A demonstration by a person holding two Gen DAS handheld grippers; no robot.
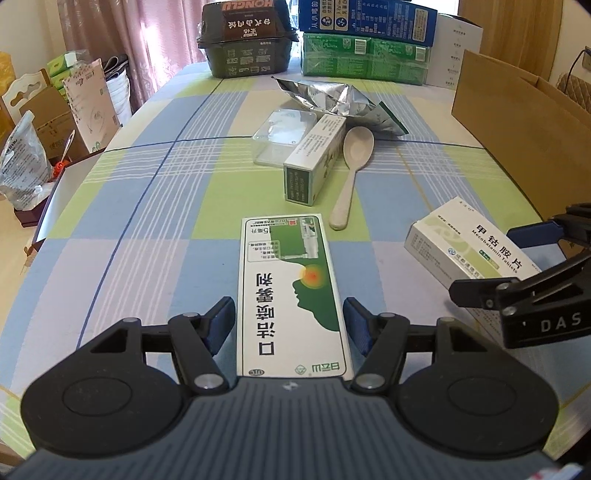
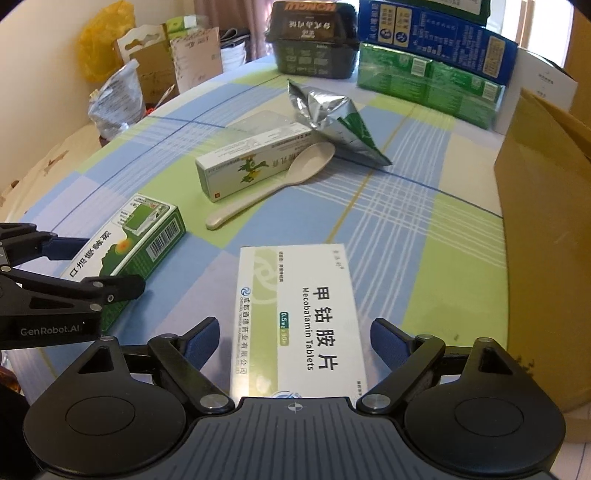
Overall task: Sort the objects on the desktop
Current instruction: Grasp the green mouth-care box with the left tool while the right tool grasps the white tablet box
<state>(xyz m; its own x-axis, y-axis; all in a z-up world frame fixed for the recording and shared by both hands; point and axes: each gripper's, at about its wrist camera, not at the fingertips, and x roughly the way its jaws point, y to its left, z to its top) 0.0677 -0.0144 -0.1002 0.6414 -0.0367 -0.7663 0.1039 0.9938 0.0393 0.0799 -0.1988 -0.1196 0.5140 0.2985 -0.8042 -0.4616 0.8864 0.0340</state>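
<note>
Table (image 1: 122, 206): checked cloth, all the stuff sits here
Spray box (image 1: 291, 295): flat, between left gripper (image 1: 290, 325) fingers, spread wide, not touching
Mecobalamin box (image 2: 295, 317): between right gripper (image 2: 295, 343) fingers, also spread, no grasp
Spoon (image 1: 351, 173): beside the ointment box (image 1: 314, 158)

White box (image 2: 295, 321) reads "Mecobalamin Tablets 0.5mg"; black tub (image 2: 312, 22) "HONGLU", inverted

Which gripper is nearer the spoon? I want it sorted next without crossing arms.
Hard to call; perhaps left. The left gripper straddles the green spray box, whose far end lies just short of the spoon handle. The right gripper straddles the Mecobalamin box, off to the spoon's right.
</note>
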